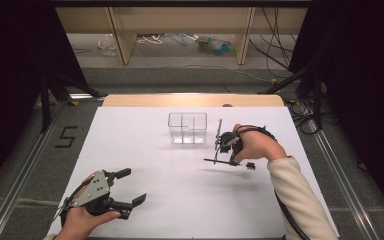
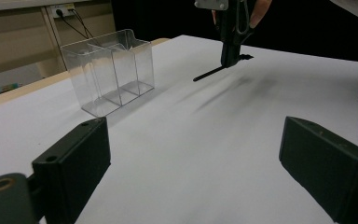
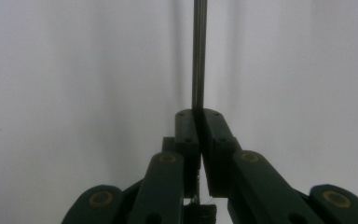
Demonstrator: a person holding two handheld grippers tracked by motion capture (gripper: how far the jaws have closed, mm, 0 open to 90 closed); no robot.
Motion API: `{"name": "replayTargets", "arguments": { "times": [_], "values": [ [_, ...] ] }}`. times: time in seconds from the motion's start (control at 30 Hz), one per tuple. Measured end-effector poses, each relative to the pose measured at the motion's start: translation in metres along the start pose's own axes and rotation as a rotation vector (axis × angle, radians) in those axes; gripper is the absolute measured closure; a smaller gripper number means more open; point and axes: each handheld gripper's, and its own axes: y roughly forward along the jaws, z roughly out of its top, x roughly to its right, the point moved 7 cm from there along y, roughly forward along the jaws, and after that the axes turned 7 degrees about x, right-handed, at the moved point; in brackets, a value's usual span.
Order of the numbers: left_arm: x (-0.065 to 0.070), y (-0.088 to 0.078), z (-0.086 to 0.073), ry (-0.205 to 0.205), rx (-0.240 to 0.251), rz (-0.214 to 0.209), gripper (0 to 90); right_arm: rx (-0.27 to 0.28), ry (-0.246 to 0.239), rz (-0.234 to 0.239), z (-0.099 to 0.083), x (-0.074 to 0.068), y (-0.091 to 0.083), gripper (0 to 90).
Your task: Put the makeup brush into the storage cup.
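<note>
A clear plastic organizer (image 1: 187, 128) with several compartments stands empty, towards the back of the white table (image 1: 180, 210). Just right of it, my right gripper (image 1: 234, 160) points down at the table, shut on a thin black rod (image 1: 214, 161) that sticks out level to the left. In the right gripper view the jaws (image 3: 198, 113) press together on the rod (image 3: 199, 56). The left gripper view shows that gripper (image 2: 230, 63), the rod (image 2: 209, 73) and the organizer (image 2: 112, 70). My left gripper (image 1: 132, 186) rests open at the near left with nothing between its jaws (image 2: 193, 135).
A wooden strip (image 1: 190, 100) edges the table's far side. Metal rails (image 1: 25, 170) run along both sides on the floor, with a "5" mark (image 1: 66, 136) at the left. Wooden shelving (image 1: 180, 25), cables and bottles (image 1: 215, 45) lie beyond.
</note>
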Motion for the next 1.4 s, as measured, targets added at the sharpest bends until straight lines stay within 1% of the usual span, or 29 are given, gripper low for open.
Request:
{"name": "replayTargets", "arguments": {
  "times": [0.13,0.2,0.23,0.3,0.33,0.4,0.43,0.53,0.63,0.67,0.7,0.77,0.83,0.87,0.9,0.93,0.97,1.0,1.07,1.1,1.13,1.17,1.2,1.3,1.33,1.37,1.4],
  "values": [
    [0.000,0.000,0.000,0.000,0.000,0.001,8.5,-0.002,-0.007,0.009,0.001,-0.002,0.000,86.2],
    [0.000,0.000,0.000,0.005,-0.001,0.001,8.4,-0.008,0.002,0.011,0.000,-0.003,0.000,86.2],
    [0.000,0.000,0.000,0.000,0.000,0.000,8.4,-0.023,0.019,0.013,0.000,-0.004,-0.001,86.2],
    [0.000,0.000,0.000,0.001,0.000,0.000,8.4,-0.025,0.019,0.016,0.000,-0.005,-0.001,86.1],
    [0.000,0.000,0.000,0.001,-0.001,0.001,8.5,-0.031,0.031,0.013,0.000,-0.007,-0.002,86.1],
    [0.000,0.000,0.000,0.001,-0.001,0.001,8.5,-0.033,0.033,0.020,0.001,-0.008,-0.002,86.1],
    [0.000,0.000,0.000,0.001,-0.001,0.001,8.5,-0.028,0.013,0.014,0.002,-0.007,-0.001,86.2],
    [0.000,0.000,0.000,0.001,-0.001,0.001,8.5,-0.026,-0.001,0.014,0.002,-0.007,-0.001,86.1],
    [0.000,0.000,0.000,0.001,0.000,0.001,8.4,-0.032,0.003,0.017,0.003,-0.009,-0.002,86.1],
    [0.000,0.000,0.000,0.001,-0.001,0.001,8.4,-0.038,0.021,0.024,0.004,-0.012,-0.003,86.1],
    [0.000,0.000,0.000,0.001,-0.002,0.001,8.4,-0.035,0.019,0.024,0.005,-0.012,-0.003,86.1],
    [0.000,0.000,0.000,0.001,-0.001,0.001,8.5,-0.019,-0.012,0.020,0.006,-0.011,-0.002,86.1],
    [0.000,0.000,0.000,0.002,-0.001,0.001,8.4,-0.020,-0.016,0.022,0.007,-0.012,-0.002,86.1],
    [0.000,0.000,0.000,0.002,-0.001,0.001,8.5,-0.012,-0.038,0.020,0.008,-0.011,-0.001,86.1],
    [0.000,0.000,0.000,0.001,-0.001,0.002,8.5,-0.019,-0.024,0.020,0.008,-0.013,-0.002,86.1],
    [-0.001,0.000,0.000,0.008,-0.001,0.001,8.4,-0.019,-0.027,0.018,0.009,-0.013,-0.002,86.1],
    [0.000,0.000,0.000,0.004,-0.001,-0.001,8.4,-0.012,-0.046,0.023,0.009,-0.012,-0.001,86.1],
    [0.000,0.000,0.000,0.002,-0.001,0.001,8.4,-0.015,-0.042,0.024,0.010,-0.014,-0.002,86.2],
    [0.000,0.000,0.000,0.004,-0.001,-0.001,8.5,-0.013,-0.052,0.018,0.010,-0.014,-0.001,86.1],
    [0.000,0.000,0.000,0.002,-0.002,0.001,8.5,-0.020,-0.030,0.026,0.011,-0.017,-0.002,86.1],
    [0.000,0.000,0.000,0.001,-0.002,0.002,8.4,-0.016,-0.052,0.024,0.011,-0.016,-0.001,86.1],
    [0.000,0.000,0.000,0.003,-0.002,0.002,8.5,-0.020,-0.046,0.020,0.012,-0.017,-0.001,86.2],
    [0.000,0.000,0.000,0.003,-0.002,0.001,8.5,-0.023,-0.049,0.027,0.012,-0.018,-0.001,86.1],
    [0.000,0.000,0.000,0.011,-0.003,-0.003,8.5,-0.019,-0.070,0.019,0.014,-0.019,-0.001,86.1],
    [0.000,0.000,0.000,0.012,-0.003,-0.004,8.5,-0.027,-0.044,0.025,0.015,-0.022,-0.002,86.1],
    [0.000,0.000,0.000,0.013,-0.003,-0.004,8.5,-0.024,-0.058,0.023,0.015,-0.022,-0.002,86.1],
    [0.000,0.000,0.000,0.012,-0.004,-0.004,8.4,-0.020,-0.054,0.023,0.016,-0.023,-0.003,86.1]
  ]
}}
